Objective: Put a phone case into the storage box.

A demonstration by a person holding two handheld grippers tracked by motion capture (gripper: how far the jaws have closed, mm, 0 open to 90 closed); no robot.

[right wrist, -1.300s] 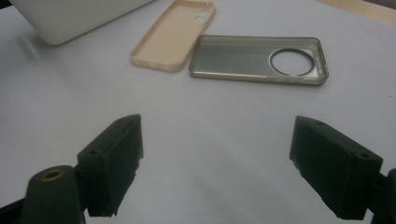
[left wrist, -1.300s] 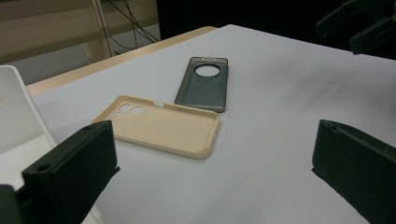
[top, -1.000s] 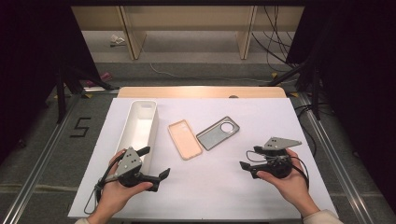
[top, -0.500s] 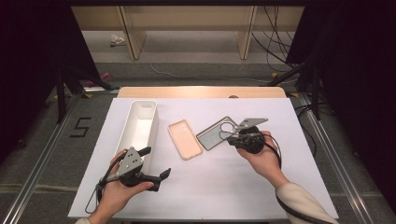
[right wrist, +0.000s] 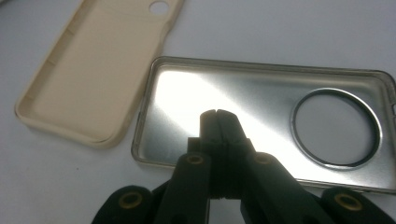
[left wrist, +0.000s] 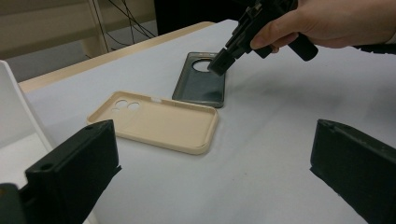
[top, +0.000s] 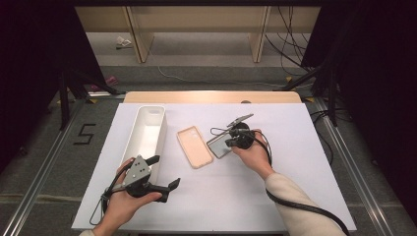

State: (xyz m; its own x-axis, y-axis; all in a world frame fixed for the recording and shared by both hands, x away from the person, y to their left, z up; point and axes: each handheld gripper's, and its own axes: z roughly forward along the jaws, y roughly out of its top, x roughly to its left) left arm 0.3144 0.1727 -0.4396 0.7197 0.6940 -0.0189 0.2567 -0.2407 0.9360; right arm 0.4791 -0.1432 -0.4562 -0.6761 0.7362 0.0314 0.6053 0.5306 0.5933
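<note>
A dark grey phone case (top: 219, 147) (left wrist: 200, 86) (right wrist: 275, 109) with a round camera hole lies inside-up at the middle of the white table. My right gripper (top: 230, 143) (left wrist: 218, 69) (right wrist: 217, 114) is shut with nothing between its jaws. Its tips point down at the case's inner face; I cannot tell if they touch it. A beige phone case (top: 194, 146) (left wrist: 156, 121) (right wrist: 93, 74) lies just left of the grey one, also inside-up. My left gripper (top: 163, 172) (left wrist: 212, 140) rests open and empty near the front left, facing both cases.
A long white tray (top: 160, 129) (left wrist: 14, 107) stands at the left, beside my left hand. The table's wooden back edge (top: 211, 97) runs behind the cases. Cables and stand legs lie on the floor beyond the table.
My right hand has moved from the table's right side leftward and away from me, to above the grey case. The left hand and both cases have stayed put.
</note>
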